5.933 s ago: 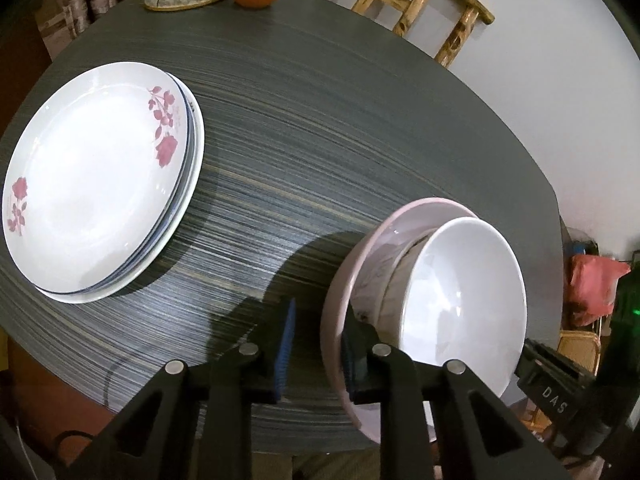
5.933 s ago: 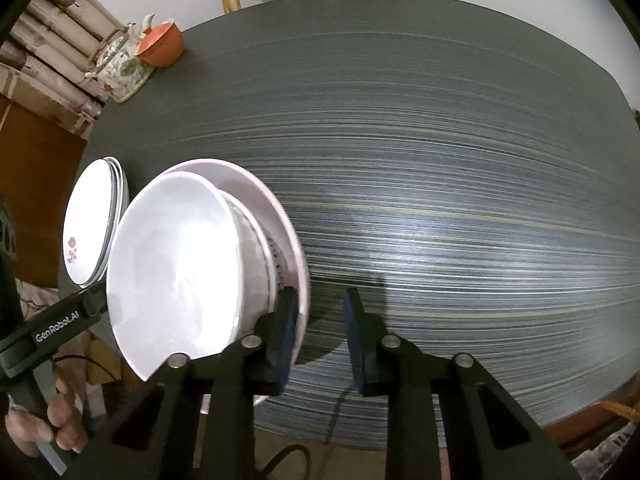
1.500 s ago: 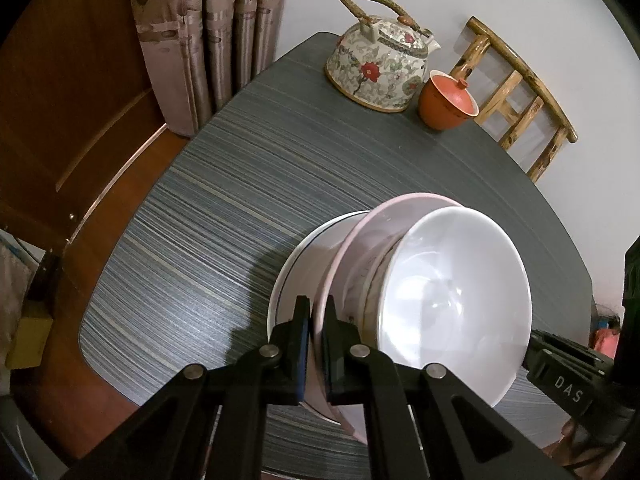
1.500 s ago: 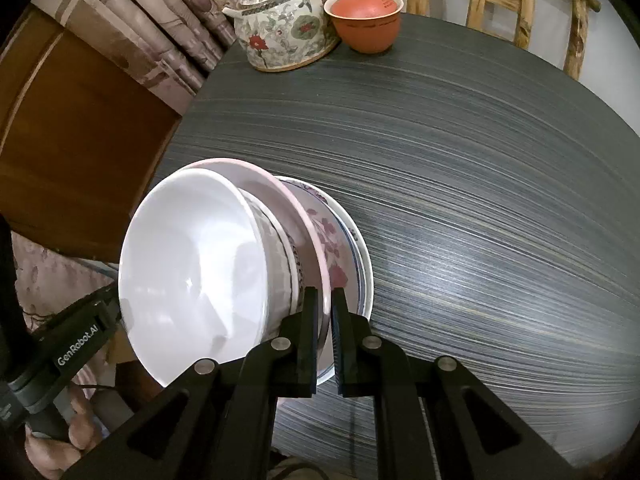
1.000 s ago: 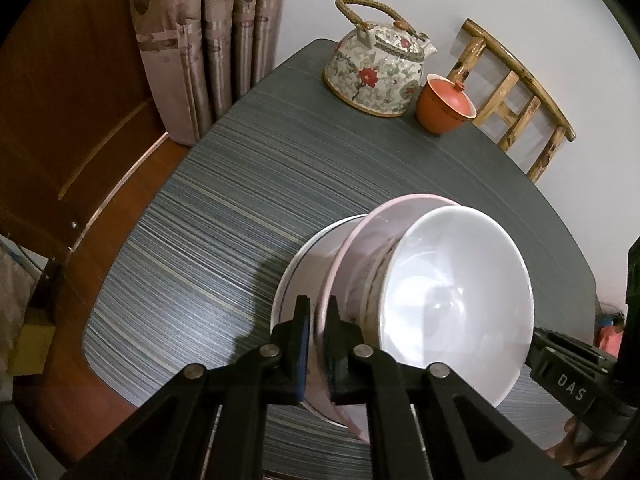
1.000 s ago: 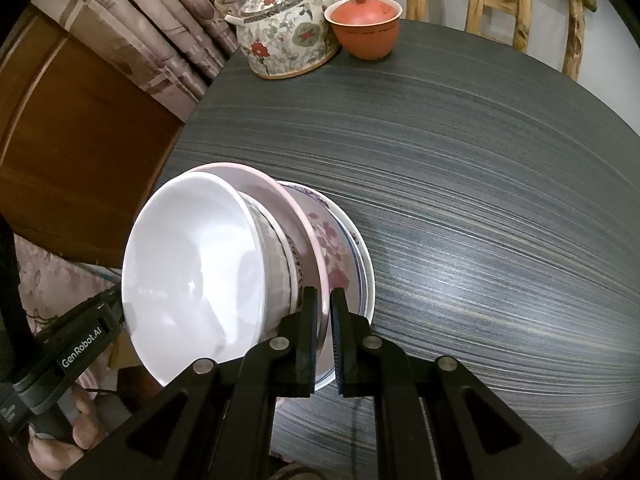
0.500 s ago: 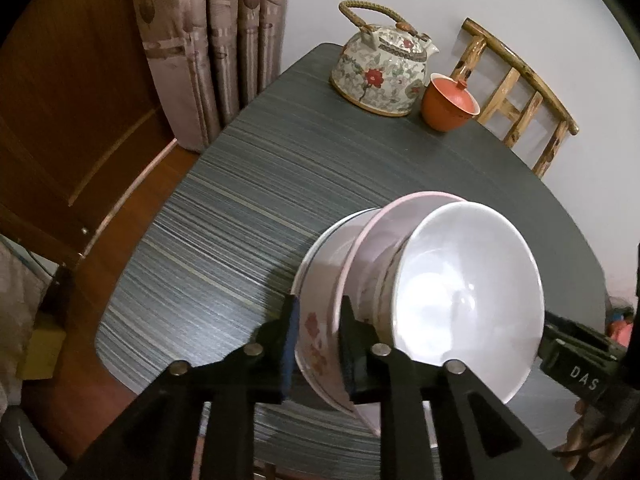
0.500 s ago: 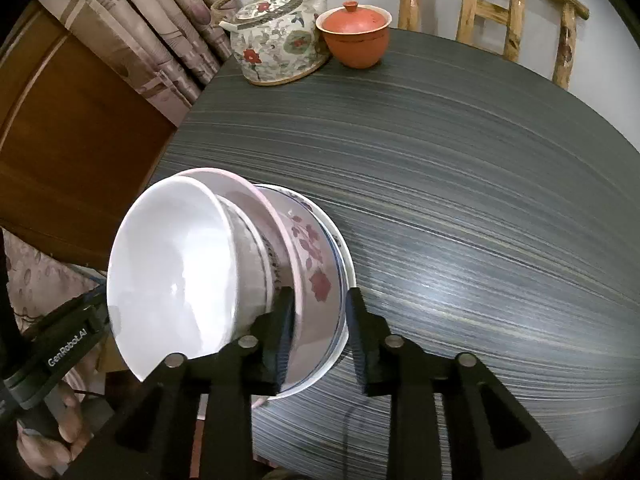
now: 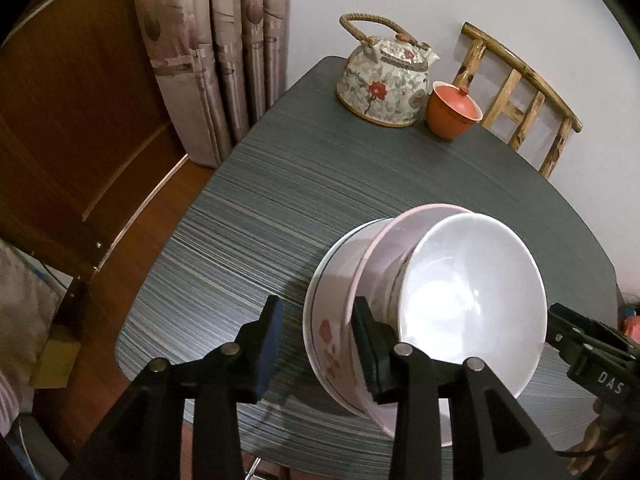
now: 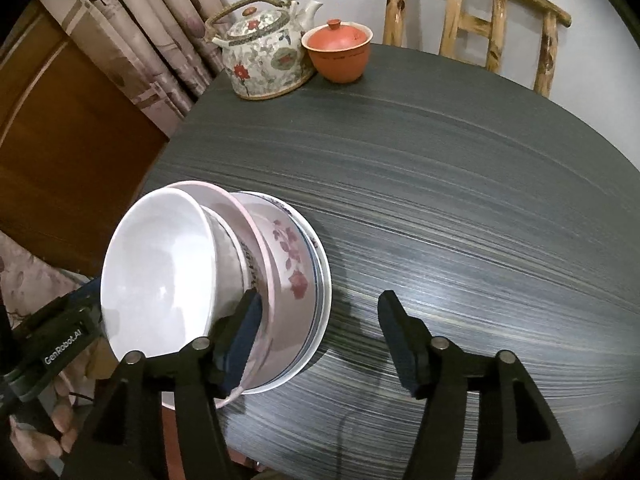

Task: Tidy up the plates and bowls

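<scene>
A stack stands on the dark table (image 9: pixel 320 184): a white bowl (image 9: pixel 472 300) nested in a pink-rimmed plate (image 9: pixel 368 276), on flowered plates with a blue rim line (image 9: pixel 328 328). The stack also shows in the right wrist view, with the white bowl (image 10: pixel 160 272), pink-rimmed plate (image 10: pixel 256 248) and flowered plates (image 10: pixel 296 276). My left gripper (image 9: pixel 316 344) is open, jaws either side of the stack's near rim. My right gripper (image 10: pixel 320 336) is open wide, straddling the rim from the other side. Neither grips anything.
A floral teapot (image 9: pixel 384 80) and an orange lidded cup (image 9: pixel 452 110) stand at the table's far edge; they also show in the right wrist view as teapot (image 10: pixel 264 56) and cup (image 10: pixel 340 52). A wooden chair (image 10: pixel 476 16) stands behind. Curtains (image 9: pixel 216 52) and a wooden door lie left.
Both grippers were shut on the pink-rimmed plate's rim, carrying the bowls onto the flowered plates. Both have now opened wide and let go; the stack rests on the table.
</scene>
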